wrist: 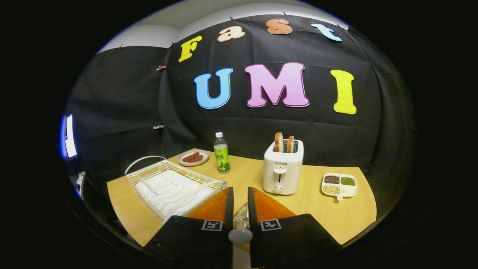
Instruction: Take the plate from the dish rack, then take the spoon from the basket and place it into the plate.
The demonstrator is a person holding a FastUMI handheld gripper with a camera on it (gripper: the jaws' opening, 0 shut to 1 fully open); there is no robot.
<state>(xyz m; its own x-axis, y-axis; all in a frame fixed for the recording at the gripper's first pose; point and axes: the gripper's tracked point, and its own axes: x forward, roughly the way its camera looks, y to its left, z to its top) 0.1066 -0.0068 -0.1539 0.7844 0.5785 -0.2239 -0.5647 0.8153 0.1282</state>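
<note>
Pinching a spoon (240,233) between nearly closed fingers, the gripper (240,194) hangs above the table (317,213), with the rack (170,186) just ahead-left and the toaster (282,172) ahead-right.

One dish rack (170,186), one bottle (222,153), one toaster (282,172), two toast slices (279,142), two dishes (193,158)

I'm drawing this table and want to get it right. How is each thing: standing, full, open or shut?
dish rack: flat on the table, white mat inside.
bottle: upright, cap on.
toaster: two bread slices sticking up, lever up.
small plate: holds sausages.
divided dish: beans in its compartments.
gripper: fingers nearly together, something shiny in the gap; grip unclear.
</note>
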